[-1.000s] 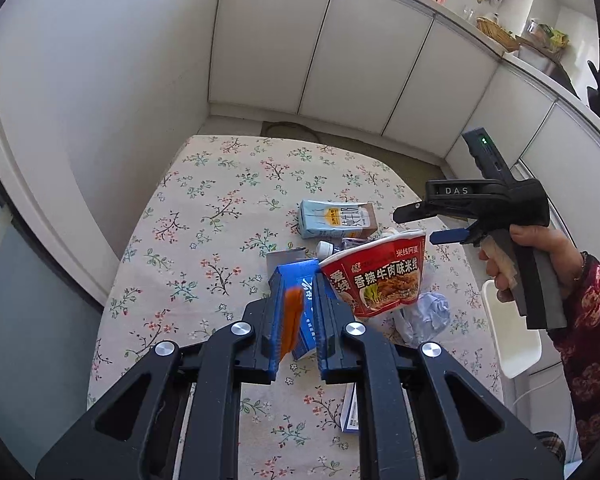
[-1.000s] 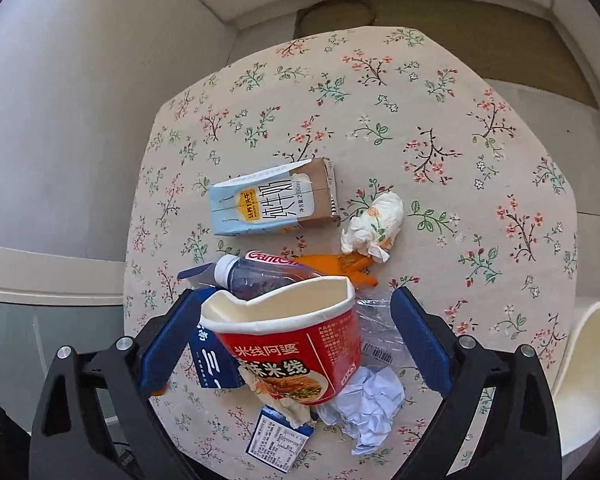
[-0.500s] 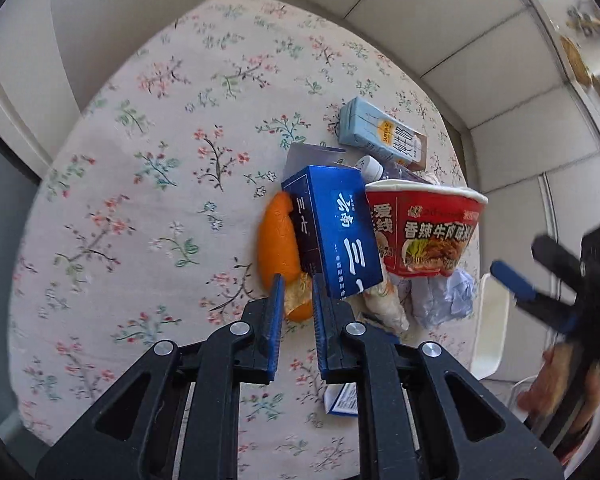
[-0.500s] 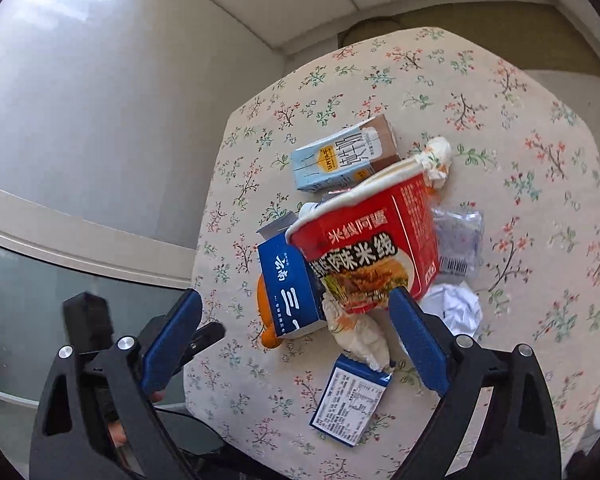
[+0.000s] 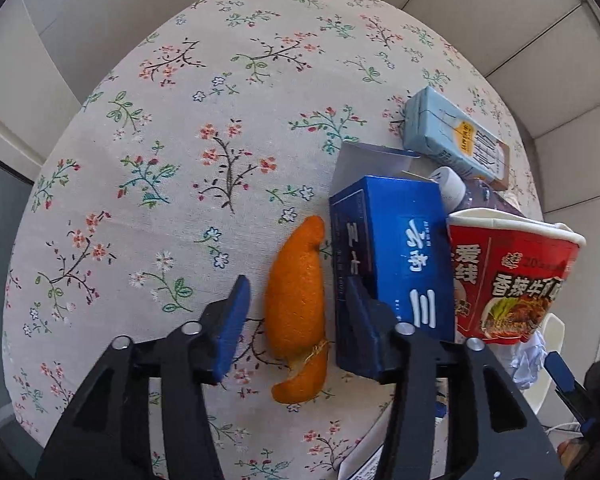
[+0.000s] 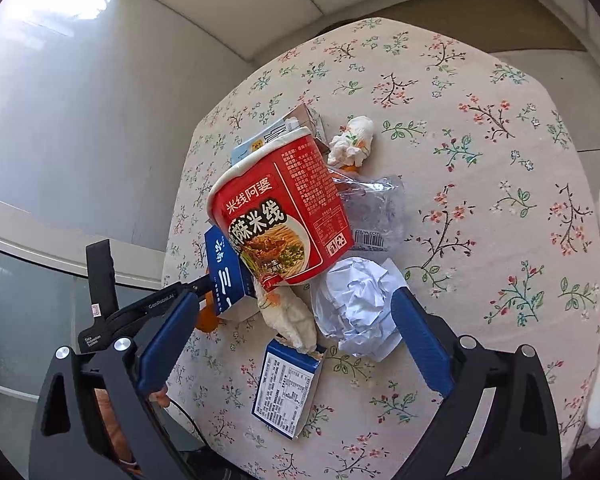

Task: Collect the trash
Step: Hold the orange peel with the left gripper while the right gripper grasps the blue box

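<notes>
Step in hand: lining up on the orange peel. Left gripper has just been opening, jaws now apart w/ peel between, pads not touching. Blue box touches peel at 3 o'clock. Right gripper released, empty, above crumpled paper. Next: close on peel w/o snagging box.

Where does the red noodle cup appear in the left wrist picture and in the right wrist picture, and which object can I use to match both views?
Left wrist view: the red noodle cup is at the right edge, right of the blue box.
Right wrist view: the cup is near the centre, tilted, above the crumpled paper.
Shared landmark: the blue box, touching the cup in both views.
</notes>
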Demonstrator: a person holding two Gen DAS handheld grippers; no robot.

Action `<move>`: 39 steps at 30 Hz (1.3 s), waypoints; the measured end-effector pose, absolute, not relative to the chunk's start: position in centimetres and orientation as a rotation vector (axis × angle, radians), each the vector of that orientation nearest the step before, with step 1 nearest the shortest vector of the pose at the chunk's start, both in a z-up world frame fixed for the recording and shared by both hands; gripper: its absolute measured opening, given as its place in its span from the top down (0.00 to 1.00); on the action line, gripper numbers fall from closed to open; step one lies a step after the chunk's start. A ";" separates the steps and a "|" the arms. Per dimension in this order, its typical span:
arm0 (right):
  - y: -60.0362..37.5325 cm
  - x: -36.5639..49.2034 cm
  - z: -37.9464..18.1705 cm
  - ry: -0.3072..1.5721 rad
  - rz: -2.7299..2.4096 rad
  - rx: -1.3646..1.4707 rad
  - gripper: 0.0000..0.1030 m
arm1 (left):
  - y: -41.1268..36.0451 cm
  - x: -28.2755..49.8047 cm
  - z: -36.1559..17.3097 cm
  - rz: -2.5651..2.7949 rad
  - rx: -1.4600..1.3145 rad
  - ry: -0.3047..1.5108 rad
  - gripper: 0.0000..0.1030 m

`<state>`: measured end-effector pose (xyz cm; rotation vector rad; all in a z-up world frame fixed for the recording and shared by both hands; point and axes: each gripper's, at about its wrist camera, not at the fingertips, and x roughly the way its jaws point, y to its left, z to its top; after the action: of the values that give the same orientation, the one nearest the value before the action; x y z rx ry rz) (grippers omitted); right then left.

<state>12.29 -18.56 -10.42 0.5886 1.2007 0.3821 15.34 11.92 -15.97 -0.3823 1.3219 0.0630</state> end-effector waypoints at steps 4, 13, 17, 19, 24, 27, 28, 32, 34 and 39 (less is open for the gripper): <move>-17.7 12.1 -10.0 1.208 0.412 0.546 0.08 | 12.4 15.3 -17.0 0.068 -0.393 1.344 0.44; -14.4 11.9 -9.9 1.241 0.460 0.475 0.08 | 11.6 13.8 -15.8 -0.035 -0.320 1.347 0.83; -11.9 12.0 -9.8 1.256 0.527 0.479 0.08 | 13.1 12.1 -12.2 -0.024 -0.301 1.252 0.85; -10.1 12.2 -9.8 1.261 0.548 0.454 0.08 | 14.3 11.0 -9.3 -0.003 -0.283 1.168 0.85; -5.5 13.8 -10.3 1.290 0.559 0.351 0.08 | 16.4 8.3 -3.2 0.031 -0.255 0.987 0.85; -3.3 15.1 -10.9 1.311 0.535 0.252 0.08 | 17.3 7.9 -1.4 0.037 -0.263 0.929 0.85; -2.6 15.7 -11.1 1.319 0.521 0.227 0.08 | 17.6 7.8 -1.0 0.040 -0.265 0.916 0.85; -0.4 17.7 -12.5 1.358 0.491 0.147 0.08 | 18.3 7.3 -0.2 0.031 -0.298 0.898 0.85; 0.4 18.2 -12.9 1.362 0.475 0.099 0.09 | 18.2 7.3 -0.1 0.021 -0.308 0.900 0.85; 2.7 18.8 -14.1 1.368 0.466 0.002 0.08 | 18.3 7.3 0.0 0.018 -0.313 0.893 0.85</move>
<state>18.84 2.70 -14.07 0.0023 1.3684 0.4658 7.30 18.30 -0.01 -0.3128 0.8929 0.0178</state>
